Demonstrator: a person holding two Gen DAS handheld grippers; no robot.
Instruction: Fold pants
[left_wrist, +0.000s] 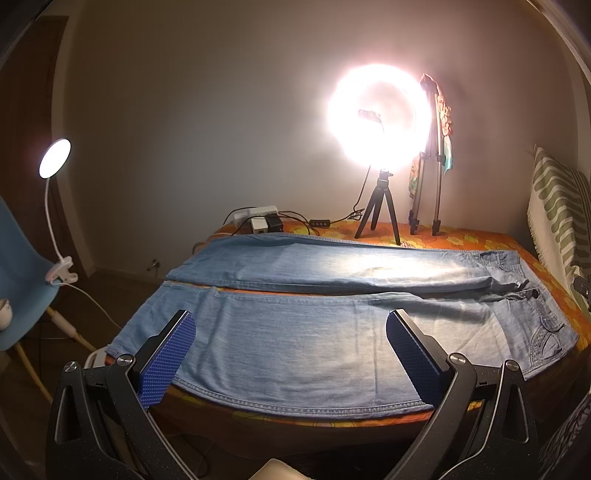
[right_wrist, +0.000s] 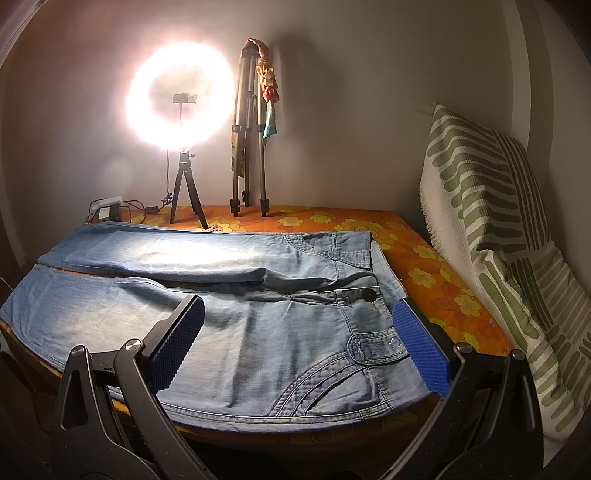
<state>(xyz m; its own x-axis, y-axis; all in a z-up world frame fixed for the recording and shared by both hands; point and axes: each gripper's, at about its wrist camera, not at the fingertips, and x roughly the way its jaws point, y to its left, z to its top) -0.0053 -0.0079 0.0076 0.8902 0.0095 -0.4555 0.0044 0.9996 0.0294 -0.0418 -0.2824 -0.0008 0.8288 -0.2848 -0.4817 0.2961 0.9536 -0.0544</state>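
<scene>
Light blue jeans lie flat across the table with its orange flowered cloth, legs side by side, hems at the left and waistband at the right. My left gripper hovers open over the near leg, close to the table's front edge. In the right wrist view the jeans show the waist, button and front pocket. My right gripper is open above the near hip, its right blue pad by the waistband. Neither gripper touches the denim.
A lit ring light on a small tripod and a folded tripod stand at the table's back, beside a power strip with cables. A green-striped white cloth rises on the right. A clip lamp sits on a blue chair at left.
</scene>
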